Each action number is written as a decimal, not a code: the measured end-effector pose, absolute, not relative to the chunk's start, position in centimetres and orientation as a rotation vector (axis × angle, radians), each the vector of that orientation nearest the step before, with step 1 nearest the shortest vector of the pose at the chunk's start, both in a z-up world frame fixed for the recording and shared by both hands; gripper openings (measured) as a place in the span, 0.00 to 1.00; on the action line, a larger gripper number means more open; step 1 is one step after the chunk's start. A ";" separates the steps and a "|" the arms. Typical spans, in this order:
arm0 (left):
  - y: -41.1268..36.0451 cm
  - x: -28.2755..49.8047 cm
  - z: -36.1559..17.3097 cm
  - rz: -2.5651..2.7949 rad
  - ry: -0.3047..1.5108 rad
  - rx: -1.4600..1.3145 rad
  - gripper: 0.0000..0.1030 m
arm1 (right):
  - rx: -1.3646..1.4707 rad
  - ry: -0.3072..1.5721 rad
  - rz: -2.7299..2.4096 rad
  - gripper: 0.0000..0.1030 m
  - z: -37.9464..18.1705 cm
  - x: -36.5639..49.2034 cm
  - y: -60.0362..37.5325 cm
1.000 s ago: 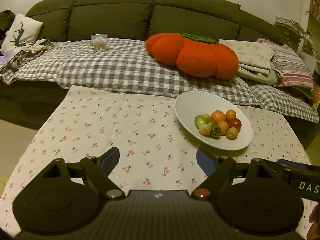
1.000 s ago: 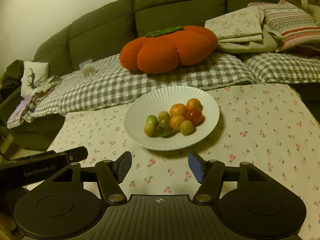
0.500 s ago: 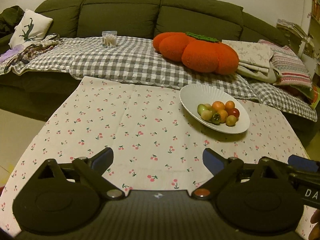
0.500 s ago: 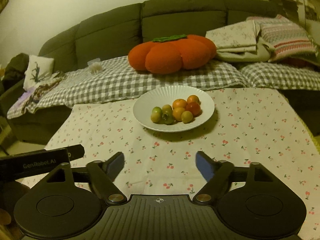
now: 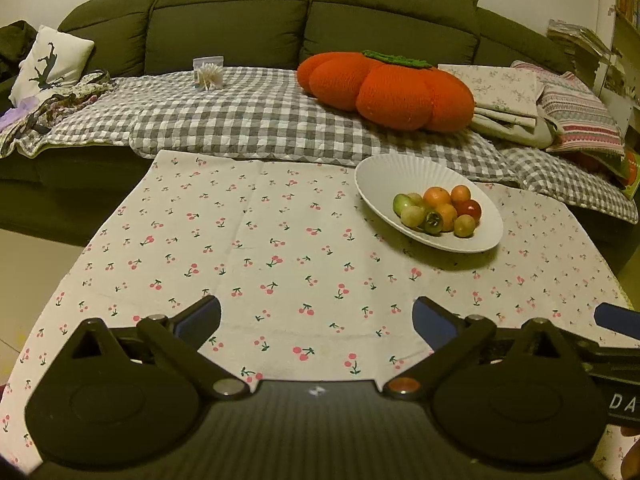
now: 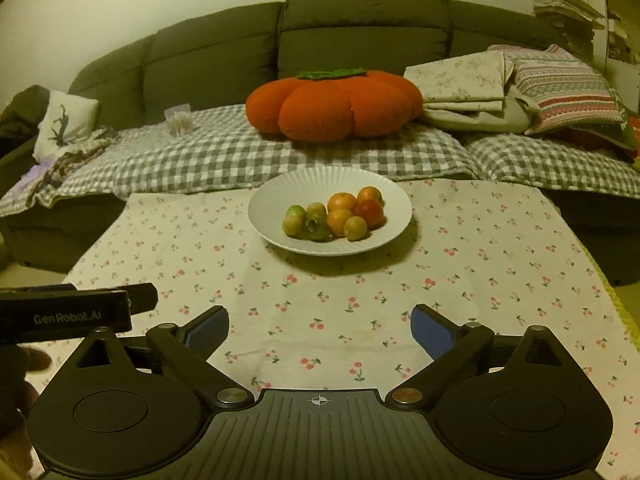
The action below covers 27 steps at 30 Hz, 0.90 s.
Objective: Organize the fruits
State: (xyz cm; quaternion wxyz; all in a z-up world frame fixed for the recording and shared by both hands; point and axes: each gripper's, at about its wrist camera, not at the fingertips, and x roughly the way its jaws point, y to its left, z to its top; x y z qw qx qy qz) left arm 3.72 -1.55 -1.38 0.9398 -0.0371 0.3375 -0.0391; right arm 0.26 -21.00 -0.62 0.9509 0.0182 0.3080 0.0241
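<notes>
A white ribbed plate (image 5: 384, 176) (image 6: 280, 188) stands on the cherry-print tablecloth (image 5: 260, 248) (image 6: 480, 248). It holds several small fruits (image 5: 438, 212) (image 6: 334, 216): orange, green, yellowish and one red. My left gripper (image 5: 316, 320) is open and empty, near the table's front edge, with the plate ahead to its right. My right gripper (image 6: 320, 326) is open and empty, with the plate straight ahead. The left gripper's body (image 6: 68, 312) shows at the left of the right wrist view.
A dark green sofa (image 5: 240, 12) with a grey checked cover (image 5: 240, 116) runs behind the table. On it lie an orange pumpkin cushion (image 5: 384, 88) (image 6: 336, 104), folded cloths (image 6: 464, 88), pillows (image 5: 576, 116) and a small clear box (image 5: 208, 72).
Both grippers have pulled back from the plate, which looks smaller and farther now. Both stay open and empty. The fruits have not moved.
</notes>
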 end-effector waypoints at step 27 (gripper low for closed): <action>-2.3 3.8 -1.6 -0.108 0.715 -0.063 0.99 | 0.006 0.655 0.036 1.00 -1.3 0.6 -21.2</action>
